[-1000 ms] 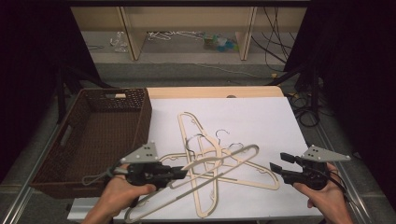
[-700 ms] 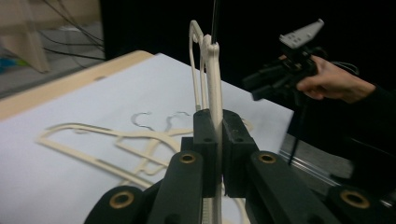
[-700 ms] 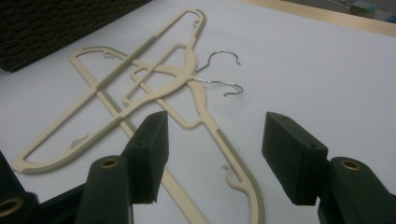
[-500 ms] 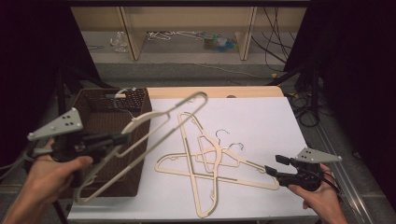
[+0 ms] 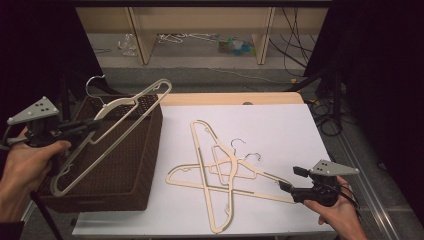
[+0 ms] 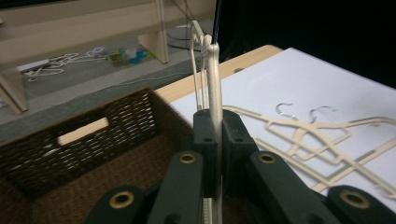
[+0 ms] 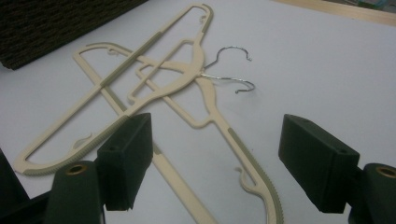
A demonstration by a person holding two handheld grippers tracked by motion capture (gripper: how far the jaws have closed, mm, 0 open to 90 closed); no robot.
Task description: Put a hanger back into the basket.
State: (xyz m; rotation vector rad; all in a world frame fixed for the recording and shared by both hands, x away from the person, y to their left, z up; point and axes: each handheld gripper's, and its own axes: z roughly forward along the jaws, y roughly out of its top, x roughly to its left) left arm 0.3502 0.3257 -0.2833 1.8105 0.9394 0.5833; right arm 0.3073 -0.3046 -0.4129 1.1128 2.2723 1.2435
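Since a moment ago you have swung the hanger (image 5: 107, 131), clamped in your left gripper (image 5: 92, 125), out over the wicker basket (image 5: 145, 165), so next lower and release it there, while your right gripper (image 5: 290, 181) waits open-jawed beside the two hangers on the table (image 5: 220, 172).

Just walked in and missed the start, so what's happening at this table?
A person works with a handheld gripper in each hand. The left gripper is shut on a cream hanger, held tilted above the brown wicker basket at the table's left. Two more hangers lie crossed on the white sheet. The right gripper is open, low beside the near end of that pile, holding nothing.
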